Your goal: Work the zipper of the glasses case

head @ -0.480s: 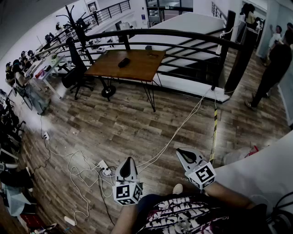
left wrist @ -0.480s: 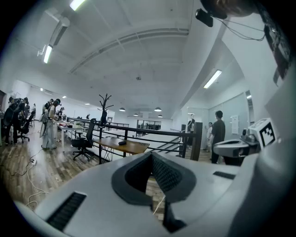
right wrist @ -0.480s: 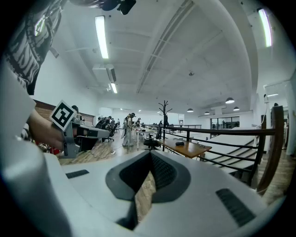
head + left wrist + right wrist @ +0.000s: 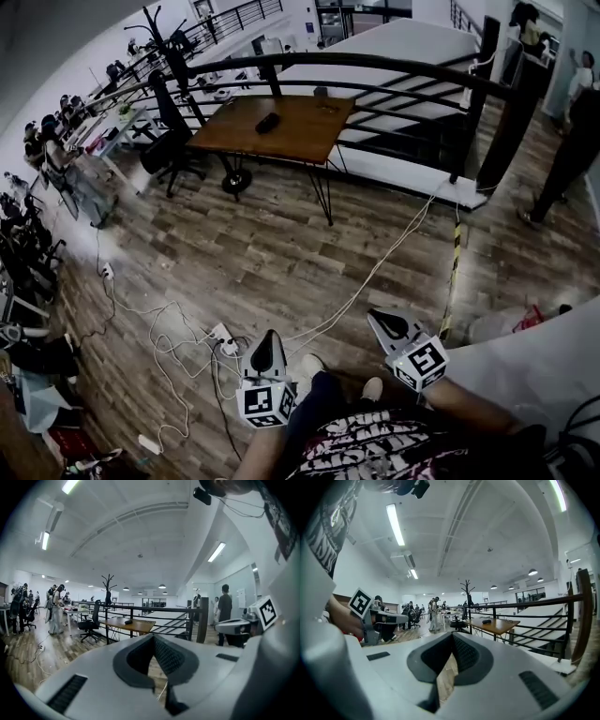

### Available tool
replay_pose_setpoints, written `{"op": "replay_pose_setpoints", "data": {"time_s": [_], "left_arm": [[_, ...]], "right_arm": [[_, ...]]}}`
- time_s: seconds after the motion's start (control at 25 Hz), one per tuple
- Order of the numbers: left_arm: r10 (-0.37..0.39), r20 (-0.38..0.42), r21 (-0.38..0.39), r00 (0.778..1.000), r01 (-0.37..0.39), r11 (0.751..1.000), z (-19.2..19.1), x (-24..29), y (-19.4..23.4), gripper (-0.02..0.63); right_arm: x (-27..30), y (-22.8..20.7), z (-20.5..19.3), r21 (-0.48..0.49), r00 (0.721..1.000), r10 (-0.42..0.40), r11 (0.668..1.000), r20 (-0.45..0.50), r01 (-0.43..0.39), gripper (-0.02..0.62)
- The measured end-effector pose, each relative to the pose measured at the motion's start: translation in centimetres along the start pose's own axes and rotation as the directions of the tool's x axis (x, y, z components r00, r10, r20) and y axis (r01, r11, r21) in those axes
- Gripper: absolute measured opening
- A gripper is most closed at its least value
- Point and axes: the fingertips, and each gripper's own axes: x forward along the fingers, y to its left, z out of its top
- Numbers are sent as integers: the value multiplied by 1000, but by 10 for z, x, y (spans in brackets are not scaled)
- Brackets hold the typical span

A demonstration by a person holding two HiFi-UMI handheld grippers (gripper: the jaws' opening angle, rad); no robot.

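Observation:
A small dark glasses case (image 4: 267,122) lies on a wooden table (image 4: 300,131) far ahead across the room; it also shows in the left gripper view as a dark case (image 4: 128,621) and in the right gripper view as a dark case (image 4: 486,621). My left gripper (image 4: 268,339) is held low in front of my body, shut and empty. My right gripper (image 4: 378,319) is beside it, also shut with nothing in it. In their own views the left gripper (image 4: 153,637) and right gripper (image 4: 451,636) have their jaws pressed together. Both are far from the case.
White cables and a power strip (image 4: 223,337) trail over the wood floor. A black railing (image 4: 375,66) runs behind the table, with an office chair (image 4: 173,131) at its left. A person (image 4: 572,150) stands at the right. A white surface (image 4: 534,366) is at lower right.
The view has shifted forward: the table and case sit slightly lower and nearer in the head view. A shoe now shows between the grippers, which stay shut.

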Motion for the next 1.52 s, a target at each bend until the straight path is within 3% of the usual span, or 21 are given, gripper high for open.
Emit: {"op": "replay_pose_setpoints", "data": {"time_s": [0.4,0.84,1.16,1.52], "left_arm": [[-18,-24,-55,1000,17,998,-19,57,51,5],[-85,24,-96,996,87,991,8,148,149,5],[-65,100,-145,993,79,986,50,194,246,5],[-112,89,-148,990,125,981,48,224,265,5]], "right_arm": [[65,-18,-12,-4,997,-36,999,-68,36,-2],[199,-13,14,-63,994,-54,997,-94,48,-2],[286,2,44,-66,994,-54,997,-94,48,-2],[326,-15,59,-82,992,-97,993,-82,91,-2]]}}
